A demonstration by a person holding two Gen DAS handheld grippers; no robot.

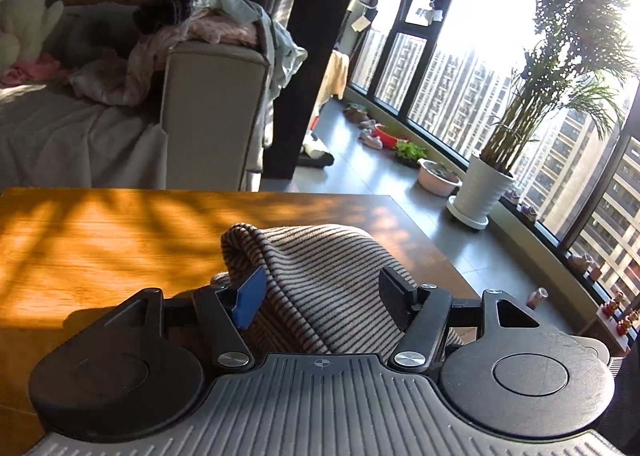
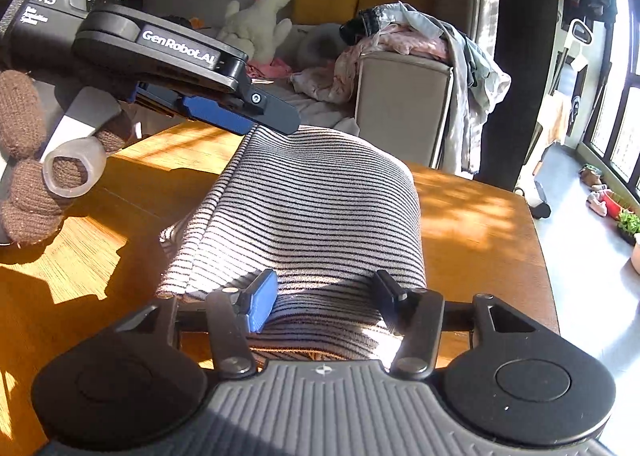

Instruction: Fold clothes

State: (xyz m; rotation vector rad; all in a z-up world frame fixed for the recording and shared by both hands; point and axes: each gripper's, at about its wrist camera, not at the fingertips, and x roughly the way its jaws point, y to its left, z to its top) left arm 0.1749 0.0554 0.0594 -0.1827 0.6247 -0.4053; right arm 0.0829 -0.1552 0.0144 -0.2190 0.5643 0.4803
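Striped garment (image 2: 312, 208) lies folded on the wooden table (image 2: 480, 216), humped up in the middle, spanning between both grippers. Left gripper (image 1: 324, 296): jaws apart, blue pad (image 1: 250, 302) on one side and black finger (image 1: 396, 288) on the other, fabric bunched between them and riding up over the blue pad; the pads don't look clamped on it, cloth sits loose in the gap. From the right wrist view the left gripper (image 2: 240, 116) comes in from the upper left, its tip right at the far left edge of the garment; can't tell from there whether it touches. A gloved hand (image 2: 28, 160) in brown knit holds that unit, with a translucent ring piece around one finger. Right gripper (image 2: 324, 296): jaws apart too, the near edge of the garment sits between the blue pad (image 2: 260, 304) and black finger (image 2: 390, 292), folded layers visible underneath, fabric slack rather than pinched. Strong sun and leaf shadows across the tabletop. Behind the table: a beige sofa (image 1: 212, 116) with a pile of clothes (image 1: 208, 24) heaped on its arm, a white plush toy (image 2: 260, 20) on the seat. Right of it a dark pillar (image 1: 304, 56), then floor-to-ceiling windows with a potted palm (image 1: 484, 188) in a white pot on the floor.
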